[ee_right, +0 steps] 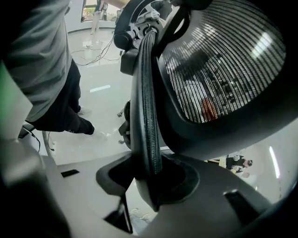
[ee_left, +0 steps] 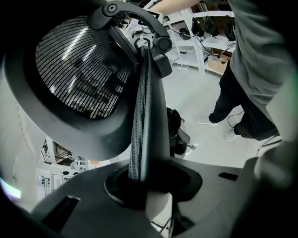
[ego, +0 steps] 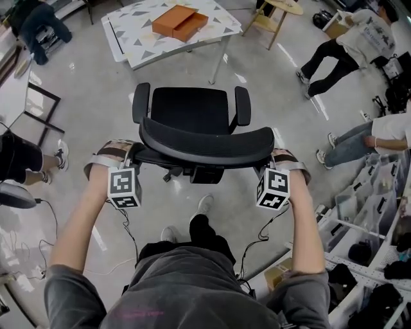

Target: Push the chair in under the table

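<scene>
A black office chair (ego: 191,108) with a mesh backrest (ego: 205,144) stands on the floor in front of me, its seat facing a white patterned table (ego: 138,26). There is open floor between chair and table. My left gripper (ego: 135,155) is shut on the left edge of the backrest (ee_left: 144,116), which runs down into the gap between its jaws (ee_left: 144,186). At the other end, the right edge of the backrest (ee_right: 146,107) sits likewise in my right gripper (ego: 270,157), also seen from behind its jaws (ee_right: 149,181).
An orange box (ego: 180,21) lies on the table. A wooden stool (ego: 276,13) stands at the back right. People stand or sit at the right (ego: 340,51) and left (ego: 16,157). Shelving (ego: 372,212) lines the right side; cables (ego: 38,244) trail on the floor at left.
</scene>
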Tool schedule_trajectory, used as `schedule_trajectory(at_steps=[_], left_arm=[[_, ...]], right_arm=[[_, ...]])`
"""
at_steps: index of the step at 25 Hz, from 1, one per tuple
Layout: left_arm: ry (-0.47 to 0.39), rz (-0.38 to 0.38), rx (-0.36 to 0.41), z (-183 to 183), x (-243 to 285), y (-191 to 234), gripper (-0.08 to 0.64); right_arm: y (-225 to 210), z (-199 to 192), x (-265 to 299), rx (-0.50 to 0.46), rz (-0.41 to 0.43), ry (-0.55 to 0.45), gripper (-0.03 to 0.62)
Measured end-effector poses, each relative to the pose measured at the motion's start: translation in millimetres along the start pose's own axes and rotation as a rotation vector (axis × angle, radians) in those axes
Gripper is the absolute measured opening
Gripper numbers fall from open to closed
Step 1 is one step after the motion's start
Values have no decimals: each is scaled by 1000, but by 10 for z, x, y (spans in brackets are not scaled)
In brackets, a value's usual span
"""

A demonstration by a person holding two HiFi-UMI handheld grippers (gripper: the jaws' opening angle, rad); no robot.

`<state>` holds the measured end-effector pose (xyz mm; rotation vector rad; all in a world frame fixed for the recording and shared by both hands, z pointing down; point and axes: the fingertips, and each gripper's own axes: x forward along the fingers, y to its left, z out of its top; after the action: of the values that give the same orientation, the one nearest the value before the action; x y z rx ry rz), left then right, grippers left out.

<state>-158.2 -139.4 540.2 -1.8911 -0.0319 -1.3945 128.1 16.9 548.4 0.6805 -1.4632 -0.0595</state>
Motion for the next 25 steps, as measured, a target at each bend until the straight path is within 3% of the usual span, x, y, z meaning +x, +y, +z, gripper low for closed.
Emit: schedule_trajectory(at_steps=[6,25], left_arm=[[45,-48,-20,196,304,318,84],[133,-29,-180,653,1057,1357,81]], right_arm=[[-537,-317,284,-53,-8,-36,137],[-2142,-1017,1086,-205,-13,-79,138]])
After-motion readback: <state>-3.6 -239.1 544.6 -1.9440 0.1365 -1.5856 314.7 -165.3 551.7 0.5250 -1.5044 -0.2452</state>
